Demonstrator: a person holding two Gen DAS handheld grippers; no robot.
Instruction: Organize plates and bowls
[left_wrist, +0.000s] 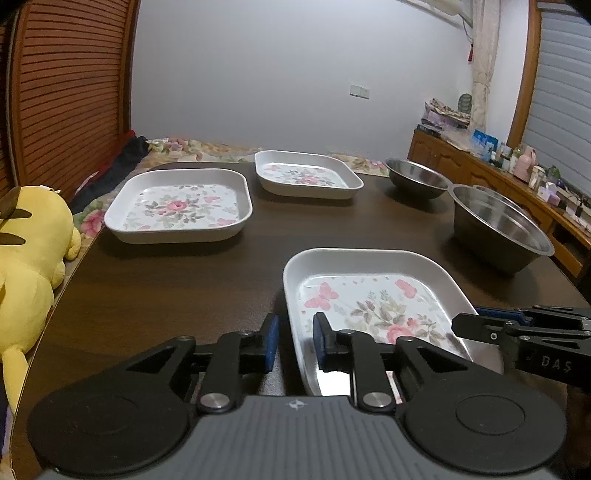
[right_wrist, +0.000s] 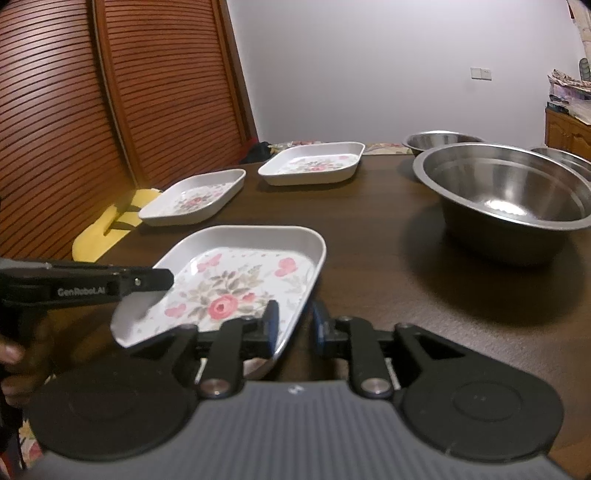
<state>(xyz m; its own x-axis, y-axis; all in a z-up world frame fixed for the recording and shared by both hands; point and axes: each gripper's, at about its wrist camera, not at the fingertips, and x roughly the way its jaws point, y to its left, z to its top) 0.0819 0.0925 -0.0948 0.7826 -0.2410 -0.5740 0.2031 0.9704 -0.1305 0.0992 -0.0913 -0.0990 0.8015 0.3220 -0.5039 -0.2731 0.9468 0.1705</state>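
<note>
On the dark woodgrain counter (left_wrist: 184, 288), the nearest glossy square floral plate (left_wrist: 373, 295) has both tongs straddling its rim: left tongs (left_wrist: 295, 341) on its left edge, right tongs (right_wrist: 293, 326) on its right, pads parted, neither clamped. Beyond it sit two matching plates; shiny steel bowl (right_wrist: 509, 199) to its right

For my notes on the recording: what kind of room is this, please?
Probably a bedroom in a home, used for dining. Beside the dark table are a flowered bed cover, a yellow plush toy and a wooden sideboard with small items.
</note>
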